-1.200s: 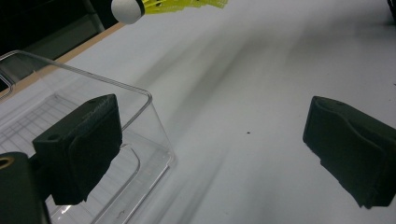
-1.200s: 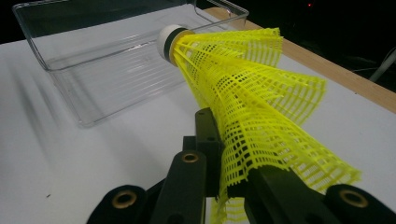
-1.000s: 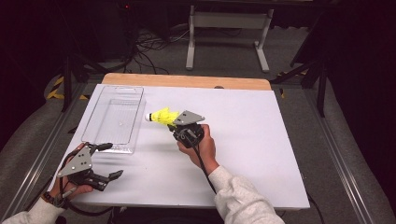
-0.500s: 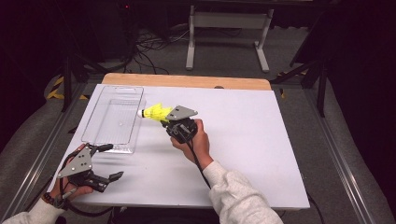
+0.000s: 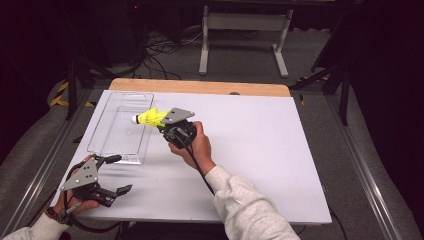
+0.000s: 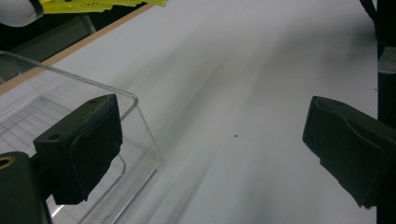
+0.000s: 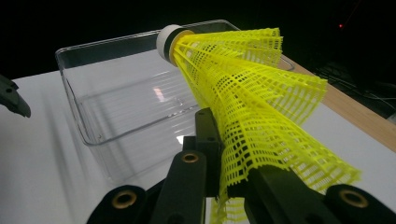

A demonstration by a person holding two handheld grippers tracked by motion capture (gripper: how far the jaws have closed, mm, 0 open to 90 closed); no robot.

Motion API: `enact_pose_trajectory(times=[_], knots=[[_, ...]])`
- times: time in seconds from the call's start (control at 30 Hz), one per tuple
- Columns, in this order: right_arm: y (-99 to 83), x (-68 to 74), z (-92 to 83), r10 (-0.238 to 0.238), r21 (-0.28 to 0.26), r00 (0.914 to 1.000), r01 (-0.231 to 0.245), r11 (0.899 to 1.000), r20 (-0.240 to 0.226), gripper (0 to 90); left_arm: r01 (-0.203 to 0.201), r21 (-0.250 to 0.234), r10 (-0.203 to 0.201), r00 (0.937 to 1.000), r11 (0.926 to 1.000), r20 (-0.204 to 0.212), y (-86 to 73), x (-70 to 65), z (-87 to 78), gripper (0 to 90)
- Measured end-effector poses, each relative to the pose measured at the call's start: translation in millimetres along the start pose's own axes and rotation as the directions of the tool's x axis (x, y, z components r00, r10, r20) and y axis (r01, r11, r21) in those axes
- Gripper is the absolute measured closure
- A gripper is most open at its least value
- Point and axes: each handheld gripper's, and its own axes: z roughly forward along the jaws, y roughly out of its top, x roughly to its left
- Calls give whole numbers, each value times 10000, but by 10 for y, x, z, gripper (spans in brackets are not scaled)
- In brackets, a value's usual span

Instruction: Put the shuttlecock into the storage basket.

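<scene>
right tool (image 5: 161, 123) clamped shut, raised; left tool (image 5: 116, 173) gaping wide, low.

On the white tabletop (image 5: 250, 150) we find the clear plastic rectangular bin (image 5: 120, 125) toward the far left, and the yellow mesh shuttlecock (image 5: 149, 118) hangs over the bin's right rim, its white cork end out over the inside of the bin and its skirt end back between the jaws of the right gripper (image 5: 162, 125). That gripper sits just right of the bin, near the middle of the tabletop. We see the left gripper (image 5: 116, 174) at the near left corner, in front of the bin's near right corner and well apart from the shuttlecock.
</scene>
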Motion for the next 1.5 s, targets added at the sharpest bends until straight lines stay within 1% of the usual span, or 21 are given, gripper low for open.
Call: enact_pose_trajectory(times=[0.03,0.1,0.17,0.2,0.4,0.43,0.63,0.9,1.07,1.23,1.4,1.5], knots=[[19,13,20,-42,21,10000,42,10000,-24,881,-41,-27,41,10000,10000,-19,-1,-7,4,61],[33,19,35,-101,29,9999,101,9999,-57,881,14,-75,-14,10000,10000,-58,-2,-20,10,64],[78,45,88,-175,68,9997,177,9998,-171,881,120,-125,-119,9999,9998,72,-1,-34,16,68],[99,67,123,-203,109,9995,205,9997,-236,881,59,-104,-58,10000,9999,77,-1,-40,21,74],[188,156,268,-404,237,9974,419,9988,-589,881,15,-21,-15,9997,10000,247,-6,-59,39,76],[188,156,268,-404,237,9974,419,9988,-589,881,53,-23,-52,9996,10000,266,-5,-64,42,76],[285,246,390,-591,350,9938,626,9974,-946,881,181,-25,-180,9989,9998,422,-10,-72,53,70],[366,350,564,-805,681,9875,903,9936,-1357,881,189,-44,-186,9981,9998,594,-14,-90,53,75],[400,420,686,-768,837,9835,914,9923,-1638,881,222,-36,-219,9977,9997,634,-20,-91,54,75],[419,478,782,-847,945,9795,1033,9902,-1830,881,272,-49,-268,9973,9996,678,-28,-90,54,75],[419,509,865,-774,1106,9771,1007,9887,-1981,881,213,-13,-211,9973,9998,707,-32,-93,47,75],[390,514,927,-686,1324,9769,966,9865,-2022,881,244,-7,-243,9970,9997,732,-37,-98,49,75]])
